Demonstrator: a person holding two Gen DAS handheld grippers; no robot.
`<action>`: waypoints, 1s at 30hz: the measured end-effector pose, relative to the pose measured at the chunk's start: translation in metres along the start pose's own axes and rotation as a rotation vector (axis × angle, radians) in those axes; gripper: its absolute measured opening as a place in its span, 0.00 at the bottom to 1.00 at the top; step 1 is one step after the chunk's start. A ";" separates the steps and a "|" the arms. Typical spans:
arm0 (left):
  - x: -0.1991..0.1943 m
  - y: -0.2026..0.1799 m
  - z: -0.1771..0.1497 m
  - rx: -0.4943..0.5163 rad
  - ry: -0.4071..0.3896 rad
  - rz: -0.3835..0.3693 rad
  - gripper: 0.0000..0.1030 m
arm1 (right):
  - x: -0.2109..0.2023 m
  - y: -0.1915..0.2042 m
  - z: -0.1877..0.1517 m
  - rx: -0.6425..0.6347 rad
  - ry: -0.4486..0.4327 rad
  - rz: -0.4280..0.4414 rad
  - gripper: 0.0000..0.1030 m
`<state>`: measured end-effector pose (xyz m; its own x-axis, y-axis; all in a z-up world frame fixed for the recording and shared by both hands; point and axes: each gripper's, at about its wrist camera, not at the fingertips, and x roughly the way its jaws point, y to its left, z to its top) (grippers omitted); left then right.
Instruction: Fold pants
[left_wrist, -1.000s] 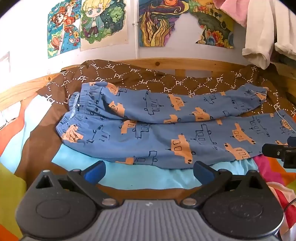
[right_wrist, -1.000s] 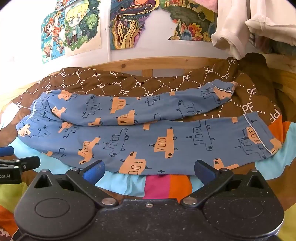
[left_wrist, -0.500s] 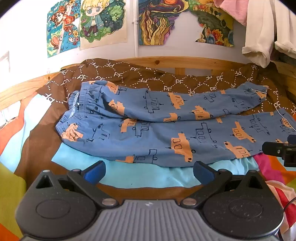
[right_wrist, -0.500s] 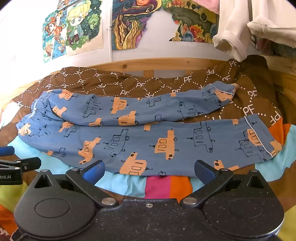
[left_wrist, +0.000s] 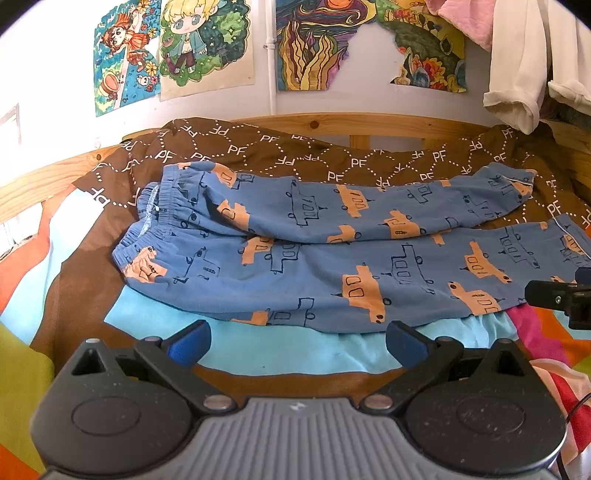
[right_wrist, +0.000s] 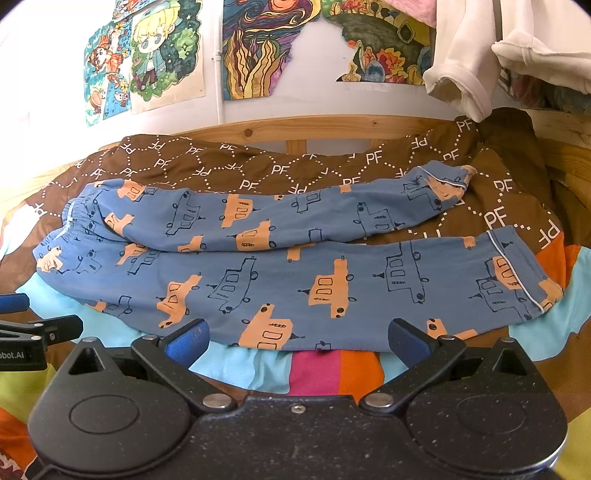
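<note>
Blue pants (left_wrist: 332, 251) with orange car prints lie flat on the bed, waistband at the left, legs running to the right; they also show in the right wrist view (right_wrist: 295, 266). The far leg lies slightly over the near leg by the waistband. My left gripper (left_wrist: 297, 339) is open and empty, just short of the near leg's front edge. My right gripper (right_wrist: 297, 339) is open and empty, its fingertips at the near leg's front edge further right. Each gripper's fingertips show at the edge of the other's view.
The pants rest on a brown "PF" patterned blanket (left_wrist: 280, 151) and a colourful striped sheet (right_wrist: 314, 369). A wooden bed rail (left_wrist: 369, 125) runs behind. Posters hang on the wall (left_wrist: 207, 48). White and pink clothes (right_wrist: 480, 55) hang at the top right.
Both grippers have crept slightly forward towards the pants. Both stay open and the pants have not moved.
</note>
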<state>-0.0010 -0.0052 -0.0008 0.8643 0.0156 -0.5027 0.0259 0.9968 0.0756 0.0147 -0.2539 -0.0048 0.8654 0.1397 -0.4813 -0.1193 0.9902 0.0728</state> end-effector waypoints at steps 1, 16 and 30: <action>0.000 0.000 0.000 0.000 0.000 0.000 1.00 | 0.000 0.000 0.000 0.002 0.001 0.000 0.99; 0.000 0.000 0.000 -0.001 0.000 -0.001 1.00 | 0.000 0.000 0.000 0.005 0.001 0.000 0.99; 0.001 -0.001 0.000 0.008 0.004 -0.003 1.00 | 0.000 -0.001 0.000 0.011 0.000 -0.008 0.99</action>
<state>-0.0006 -0.0057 -0.0014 0.8620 0.0127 -0.5068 0.0329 0.9962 0.0809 0.0153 -0.2552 -0.0051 0.8662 0.1320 -0.4820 -0.1072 0.9911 0.0787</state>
